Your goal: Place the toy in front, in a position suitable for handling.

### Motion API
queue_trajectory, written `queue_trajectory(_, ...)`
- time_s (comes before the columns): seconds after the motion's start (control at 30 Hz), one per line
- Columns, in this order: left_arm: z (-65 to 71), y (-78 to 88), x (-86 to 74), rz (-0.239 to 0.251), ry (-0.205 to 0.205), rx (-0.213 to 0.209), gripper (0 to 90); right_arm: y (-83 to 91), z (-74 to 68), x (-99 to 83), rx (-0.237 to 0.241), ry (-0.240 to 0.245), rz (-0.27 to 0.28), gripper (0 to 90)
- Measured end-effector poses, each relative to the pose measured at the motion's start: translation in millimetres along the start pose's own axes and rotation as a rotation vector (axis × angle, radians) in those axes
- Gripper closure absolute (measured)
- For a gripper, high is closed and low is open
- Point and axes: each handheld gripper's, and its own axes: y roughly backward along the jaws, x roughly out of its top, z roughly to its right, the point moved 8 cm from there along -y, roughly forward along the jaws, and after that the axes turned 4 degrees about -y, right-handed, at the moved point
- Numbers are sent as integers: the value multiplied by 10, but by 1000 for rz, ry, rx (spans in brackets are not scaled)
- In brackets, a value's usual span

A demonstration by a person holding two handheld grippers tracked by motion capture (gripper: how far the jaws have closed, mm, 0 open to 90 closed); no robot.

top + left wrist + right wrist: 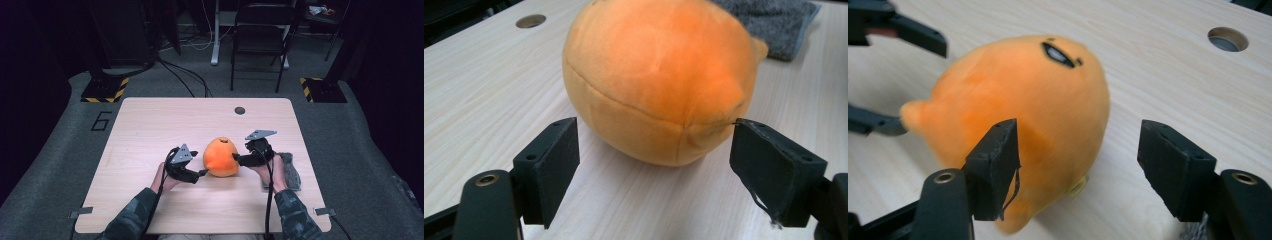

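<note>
On the left, the left gripper [202, 172] lies low over the wooden table [150, 125], held in the person's left hand [165, 177], its tips just beside the left side of the orange plush toy [221, 157]. In the left gripper view its jaws stand apart, and the toy [659, 75] sits just ahead of them and between their lines, no pad pressing on it; the right pad nearly meets a small nub on the toy's side.

The toy rests on the table near its middle, between the two grippers. It is round and soft, with stitched seams and a dark oval mark [1058, 54] on top.

The right gripper [235, 159], in the right hand [272, 172], points at the toy's right side. Its jaws are open too; in the right gripper view the toy [1013, 110] lies behind its left pad, whether touching I cannot tell, and clear of the right pad.

A grey fuzzy cloth [291, 170] lies by the right hand. A round hole [240, 110] sits in the tabletop farther back. The floor left of the table bears a painted "6" [102, 120].
</note>
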Motion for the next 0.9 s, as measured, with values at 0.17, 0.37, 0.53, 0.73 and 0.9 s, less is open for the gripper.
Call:
queue_trajectory(0.17,81,-14,61,0,25,28,200,-140,89,71,38,-24,3,288)
queue_trajectory(0.37,149,-105,18,-38,27,21,259,-295,147,38,94,-62,-21,275)
queue_trajectory(0.53,165,-141,-12,-53,24,17,410,-382,138,-22,143,-71,-52,410)
queue_trajectory(0.73,198,-179,-21,-54,9,24,548,-416,74,-95,190,-55,-85,601)
queue_trajectory(0.9,210,-194,-13,-53,-5,38,624,-436,36,-123,171,-38,-90,723)
